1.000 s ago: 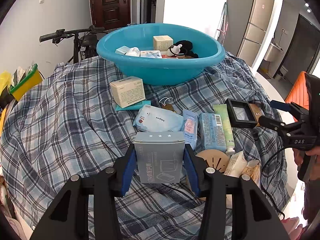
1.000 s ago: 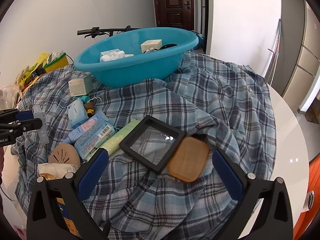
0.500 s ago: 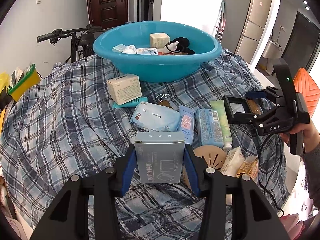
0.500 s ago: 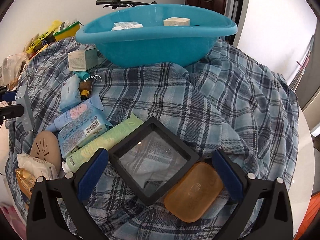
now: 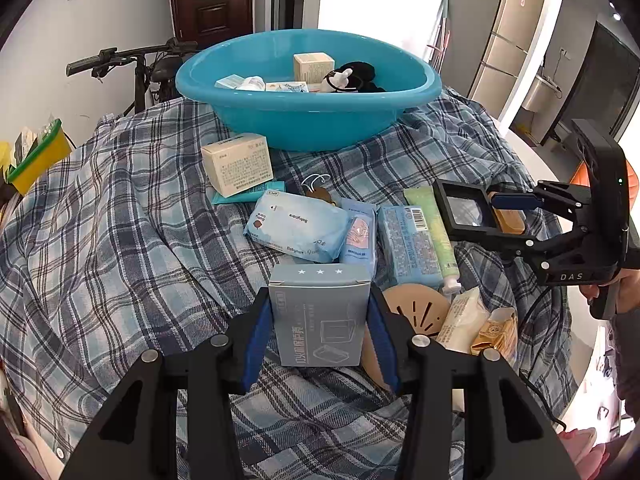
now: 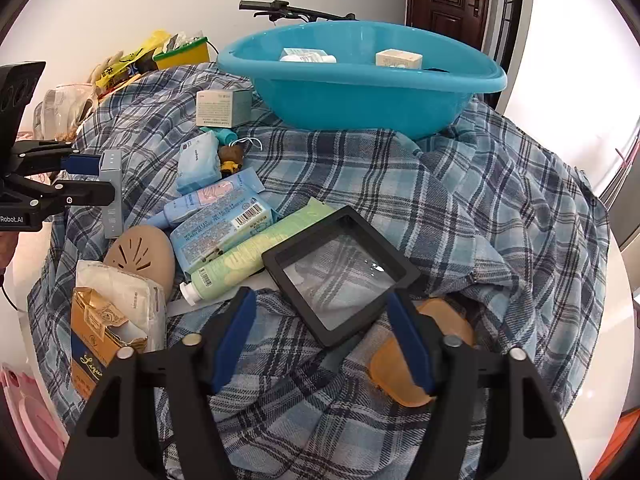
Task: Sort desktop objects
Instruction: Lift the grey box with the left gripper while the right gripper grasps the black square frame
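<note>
Two grippers are working over the plaid cloth (image 6: 460,200). The left gripper (image 5: 320,332) is squeezing a grey box (image 5: 320,316) snugly between its blue pads. The right gripper (image 6: 326,328) is closing its jaws around a black frame (image 6: 340,276) lying beside the green tube (image 6: 256,252); can't tell if it's touching yet.

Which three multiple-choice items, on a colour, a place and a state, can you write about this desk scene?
1. The basin is: A red; B turquoise; C white.
2. The green tube lies: A in the basin; B beside the black frame; C on the floor.
3. The left gripper is: A open and empty; B shut on the grey box; C out of view.

Answers: B, its wall is turquoise; B, the tube lies on the cloth next to the frame; B, both pads press the box's sides.
</note>
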The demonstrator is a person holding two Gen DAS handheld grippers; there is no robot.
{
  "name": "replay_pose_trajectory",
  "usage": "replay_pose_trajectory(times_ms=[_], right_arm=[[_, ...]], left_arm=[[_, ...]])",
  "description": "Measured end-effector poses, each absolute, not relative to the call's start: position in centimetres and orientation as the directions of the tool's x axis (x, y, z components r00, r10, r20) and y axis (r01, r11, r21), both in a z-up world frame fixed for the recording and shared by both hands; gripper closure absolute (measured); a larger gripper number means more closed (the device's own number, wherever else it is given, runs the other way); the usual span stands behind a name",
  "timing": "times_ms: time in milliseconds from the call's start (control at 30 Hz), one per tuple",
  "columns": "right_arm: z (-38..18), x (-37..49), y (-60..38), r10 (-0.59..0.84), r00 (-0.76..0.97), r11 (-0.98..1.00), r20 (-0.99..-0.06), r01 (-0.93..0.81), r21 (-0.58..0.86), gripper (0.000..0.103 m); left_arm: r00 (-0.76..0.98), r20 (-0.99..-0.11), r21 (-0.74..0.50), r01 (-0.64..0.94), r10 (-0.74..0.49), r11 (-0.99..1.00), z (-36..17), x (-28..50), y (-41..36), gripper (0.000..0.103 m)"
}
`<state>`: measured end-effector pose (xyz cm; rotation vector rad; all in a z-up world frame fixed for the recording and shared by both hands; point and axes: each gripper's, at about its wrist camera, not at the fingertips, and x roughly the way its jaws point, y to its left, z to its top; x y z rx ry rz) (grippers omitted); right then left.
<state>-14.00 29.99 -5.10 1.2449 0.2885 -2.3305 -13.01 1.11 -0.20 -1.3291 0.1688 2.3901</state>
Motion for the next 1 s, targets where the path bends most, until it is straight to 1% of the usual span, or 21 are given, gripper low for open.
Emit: replay_pose_trajectory(times_ms=[33,67,100,167,200,233,267,300,433,567,600,733,1000], right_arm=[[-5.0,-14.0,30.1,-0.317,-0.467,-0.858,-0.826,0.512,0.039,0.059],[-4.8,-14.0,30.2,-0.338,-0.45,-0.842,-0.826,0.537,0.052,0.064],[-4.7,-14.2,30.3,-0.342,-0.444,-0.834,-0.828,0.549,0.05,0.065],[-4.4,-14.7,30.1,-0.305,-0.48,-0.83,-0.823,0.557,-0.018,0.063],[-4.3,-15.0,30.0,-0.297,-0.498,-0.819,-0.815,0.572,-0.05,0.05],[-4.3,-15.3,30.0,-0.291,-0.513,-0.811,-0.807,0.58,-0.077,0.029],[-4.3,-15.8,29.9,-0.299,-0.511,-0.797,-0.806,0.598,-0.083,0.022],[-4.5,-16.1,29.9,-0.319,-0.496,-0.779,-0.808,0.623,-0.075,0.018],[-5.4,-16.9,29.1,-0.321,-0.443,-0.72,-0.837,0.689,-0.089,0.018],[-6.5,-16.9,28.8,-0.318,-0.405,-0.704,-0.857,0.706,-0.073,0.02],[-6.6,-16.8,28.9,-0.31,-0.404,-0.709,-0.86,0.701,-0.074,0.023],[-6.5,-16.1,29.6,-0.307,-0.417,-0.733,-0.855,0.677,-0.067,0.027],[-5.6,-13.9,30.6,-0.318,-0.413,-0.84,-0.853,0.541,0.051,0.033]], left_arm=[[-0.469,-0.836,-0.088,-0.399,0.286,-0.913,-0.1,-12.9,1.1,0.054],[-0.47,-0.835,-0.087,-0.4,0.286,-0.912,-0.1,-12.9,1.2,0.054],[-0.472,-0.834,-0.085,-0.401,0.285,-0.912,-0.1,-12.8,1.2,0.054],[-0.471,-0.836,-0.084,-0.398,0.283,-0.913,-0.1,-12.8,1.2,0.054],[-0.468,-0.837,-0.086,-0.398,0.283,-0.913,-0.1,-12.9,1.2,0.054],[-0.466,-0.839,-0.087,-0.397,0.282,-0.914,-0.1,-12.9,1.2,0.054],[-0.467,-0.839,-0.086,-0.397,0.281,-0.914,-0.1,-12.8,1.2,0.054],[-0.468,-0.838,-0.084,-0.398,0.281,-0.914,0.0,-12.7,1.2,0.054],[-0.477,-0.835,-0.078,-0.392,0.275,-0.917,0.1,-12.6,0.9,0.054],[-0.468,-0.84,-0.088,-0.38,0.274,-0.921,-0.2,-12.9,0.7,0.054],[-0.466,-0.842,-0.088,-0.38,0.272,-0.921,-0.3,-12.9,0.7,0.054],[-0.463,-0.842,-0.086,-0.388,0.275,-0.918,-0.4,-12.9,0.9,0.054],[-0.469,-0.84,-0.089,-0.381,0.275,-0.92,-0.6,-12.4,0.9,0.054]])
